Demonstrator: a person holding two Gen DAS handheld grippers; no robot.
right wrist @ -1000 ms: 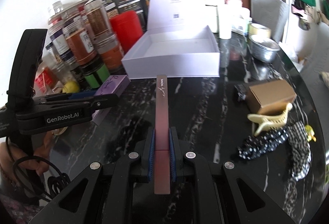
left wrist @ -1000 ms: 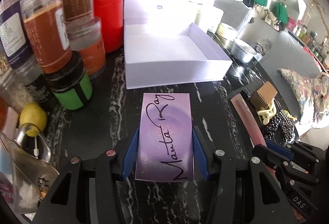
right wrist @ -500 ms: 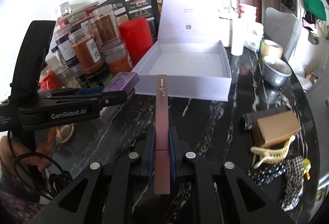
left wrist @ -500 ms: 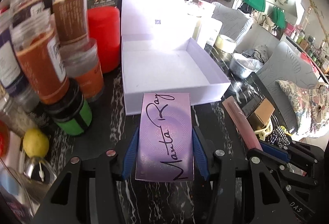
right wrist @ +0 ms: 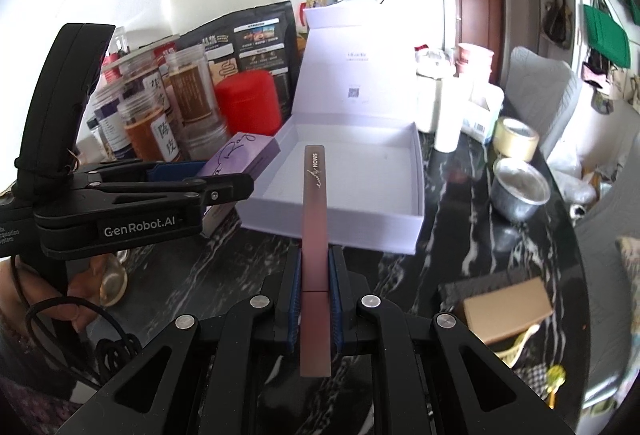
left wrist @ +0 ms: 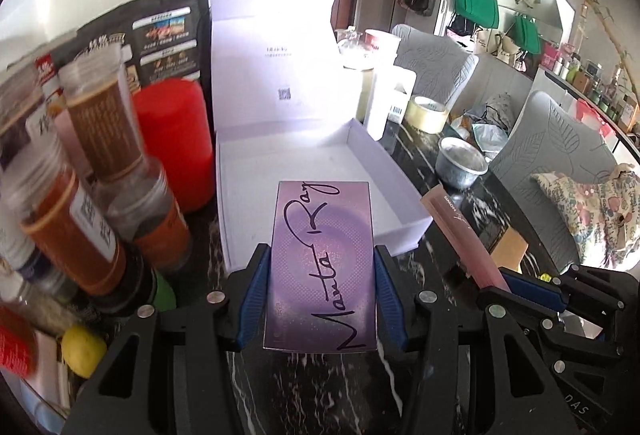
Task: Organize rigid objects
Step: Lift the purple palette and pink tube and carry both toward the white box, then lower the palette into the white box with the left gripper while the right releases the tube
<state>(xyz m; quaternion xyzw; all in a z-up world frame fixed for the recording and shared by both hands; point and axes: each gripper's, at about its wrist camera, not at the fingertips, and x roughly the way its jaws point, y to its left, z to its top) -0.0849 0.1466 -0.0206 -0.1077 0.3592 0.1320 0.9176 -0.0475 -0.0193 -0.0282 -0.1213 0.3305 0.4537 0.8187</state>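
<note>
My left gripper (left wrist: 322, 291) is shut on a purple "Manta Ray" box (left wrist: 322, 259), whose far end reaches over the front wall of the open white box (left wrist: 240, 203). My right gripper (right wrist: 314, 291) is shut on a long slim mauve case (right wrist: 315, 219), its tip over the white box's (right wrist: 340, 227) front wall. The purple box (right wrist: 240, 155) and left gripper (right wrist: 180, 187) show in the right wrist view at the white box's left corner. The mauve case (left wrist: 460, 235) shows at the right of the left wrist view. The white box looks empty, lid upright.
Spice jars (left wrist: 100, 123), a red canister (left wrist: 176, 139) and a black pouch (right wrist: 256, 43) crowd the left on the black marble table (right wrist: 460, 235). A metal cup (right wrist: 518, 191), tape roll (right wrist: 516, 139), brown carton (right wrist: 506, 309) and yellow hair clip (right wrist: 516, 347) lie right.
Both grippers have risen and moved forward with their loads, from in front of the white box to over its front wall.
</note>
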